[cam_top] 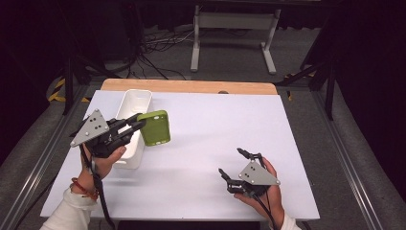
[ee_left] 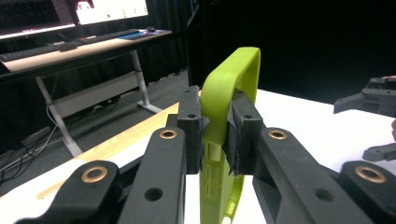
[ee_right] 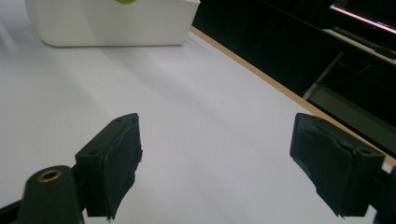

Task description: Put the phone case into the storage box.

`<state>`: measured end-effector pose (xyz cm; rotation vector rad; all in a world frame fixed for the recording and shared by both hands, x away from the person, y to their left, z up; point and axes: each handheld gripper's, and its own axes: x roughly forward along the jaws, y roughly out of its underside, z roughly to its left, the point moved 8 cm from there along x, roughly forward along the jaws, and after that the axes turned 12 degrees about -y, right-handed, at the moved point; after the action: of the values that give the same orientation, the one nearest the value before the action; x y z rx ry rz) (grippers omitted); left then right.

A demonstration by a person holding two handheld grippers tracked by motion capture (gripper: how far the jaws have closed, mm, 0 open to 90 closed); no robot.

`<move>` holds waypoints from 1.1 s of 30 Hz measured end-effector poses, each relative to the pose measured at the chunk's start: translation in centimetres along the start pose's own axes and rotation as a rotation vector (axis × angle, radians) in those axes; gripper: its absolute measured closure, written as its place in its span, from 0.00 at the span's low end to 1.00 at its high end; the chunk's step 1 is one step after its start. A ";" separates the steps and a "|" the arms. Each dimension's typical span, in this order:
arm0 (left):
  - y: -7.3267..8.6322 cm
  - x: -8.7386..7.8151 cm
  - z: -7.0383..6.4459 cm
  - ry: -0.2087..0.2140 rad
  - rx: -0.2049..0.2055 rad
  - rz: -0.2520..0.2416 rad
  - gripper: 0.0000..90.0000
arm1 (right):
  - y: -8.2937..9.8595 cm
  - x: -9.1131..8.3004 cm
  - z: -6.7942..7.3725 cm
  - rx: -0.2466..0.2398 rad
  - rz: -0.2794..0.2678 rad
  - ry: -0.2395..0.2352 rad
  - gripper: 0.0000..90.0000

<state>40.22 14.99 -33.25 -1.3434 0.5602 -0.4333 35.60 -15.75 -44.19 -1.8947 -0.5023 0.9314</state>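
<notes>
Above the white bin at the bench's left side, the left tongs clamp the green phone case by one long edge, lifting it clear of the bench (probably for dropping in the bin). Near the front edge, the right tongs hover spread and empty, out of the way.

Left gripper jaws cover part of green phone case edge, case bottom cut off by left gripper view frame, white bin top cropped in right gripper view, contents can't tell.
</notes>
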 end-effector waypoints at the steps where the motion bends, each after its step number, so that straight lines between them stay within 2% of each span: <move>1: -0.1 -0.1 0.1 -0.001 -0.002 -0.002 0.87 | 0.1 -0.1 0.0 0.002 0.002 0.003 0.19; 8: -0.4 -1.0 1.8 -0.016 -0.017 -0.022 0.87 | 1.0 -1.3 -0.4 0.032 -0.002 0.021 0.19; 13: -0.5 -1.6 3.0 -0.047 0.004 -0.030 0.87 | 1.4 -1.8 -0.8 0.043 -0.003 0.028 0.19; 17: -0.4 -1.8 3.8 -0.049 -0.001 -0.027 0.87 | 1.4 -1.9 -1.0 0.049 -0.006 0.027 0.19; 19: -0.5 -1.8 4.1 -0.055 -0.006 -0.029 0.87 | 1.3 -1.8 -1.1 0.038 -0.003 0.021 0.19; 22: -0.8 -1.8 4.6 -0.058 0.008 -0.036 0.87 | 1.2 -1.9 -1.3 0.047 -0.013 0.015 0.19; 23: -0.9 -1.8 4.7 -0.061 -0.001 -0.039 0.87 | 1.2 -1.9 -1.4 0.039 -0.008 0.016 0.19; 28: -1.6 -1.2 5.8 -0.066 0.037 -0.034 0.87 | 1.3 -2.0 -1.9 0.038 0.002 0.039 0.19; 30: -1.7 -1.1 6.0 -0.066 0.036 -0.033 0.87 | 1.6 -1.8 -2.0 0.025 0.020 0.041 0.19; 33: -2.0 -0.7 6.9 -0.068 0.029 -0.035 0.87 | 1.7 -1.6 -2.0 0.033 0.023 0.034 0.19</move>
<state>43.88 20.48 -30.29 -1.3371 0.4735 -0.4211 36.10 -18.75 -44.50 -1.8871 -0.4430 0.9151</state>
